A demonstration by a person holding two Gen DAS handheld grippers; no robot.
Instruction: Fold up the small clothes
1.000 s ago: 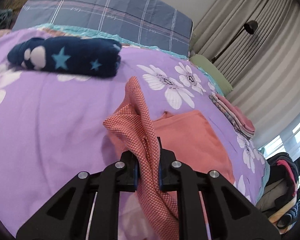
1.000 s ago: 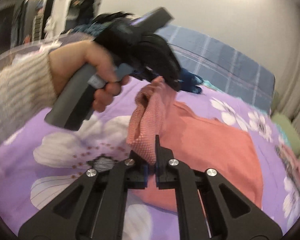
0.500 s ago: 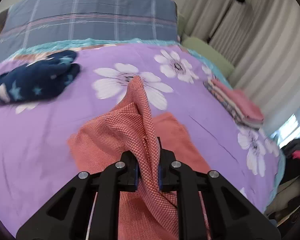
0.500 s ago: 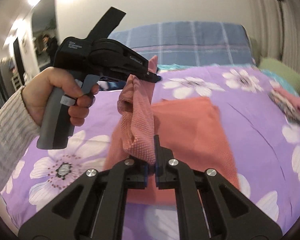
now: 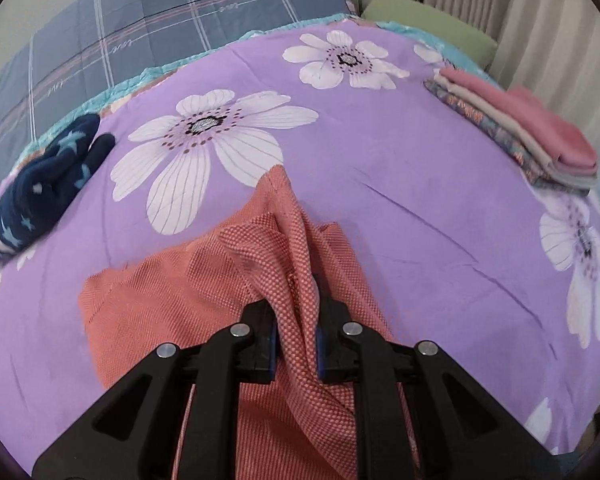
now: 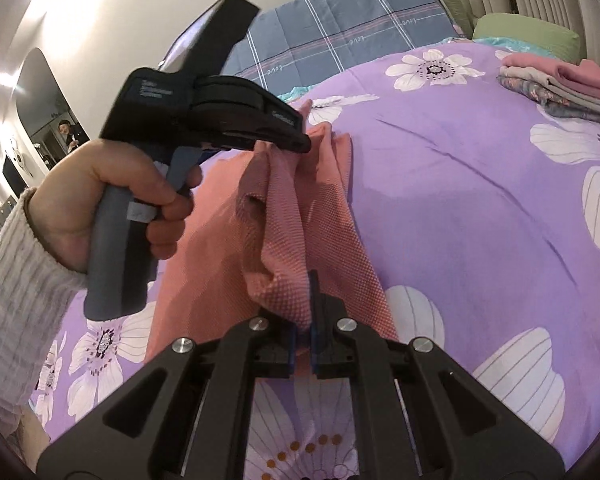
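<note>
Both tongs, left (image 5: 296, 338) and right (image 6: 303, 338), pinch bunched edges of the orange-red mesh garment (image 5: 172, 304) draped onto the purple floral bed (image 5: 420, 176)

Both grippers are pinching the orange cloth (image 6: 324, 216): right gripper (image 6: 303, 340) at the near edge, left gripper (image 6: 300, 144) farther back, over the purple bedspread (image 6: 460, 200).

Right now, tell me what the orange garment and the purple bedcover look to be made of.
Orange garment: looks like a soft mesh-like knit, matte; a fine dotted weave shows and it drapes limply. Purple bedcover: looks like smooth woven cotton or polyester with a faint sheen; printed white flowers, shallow creases.
</note>
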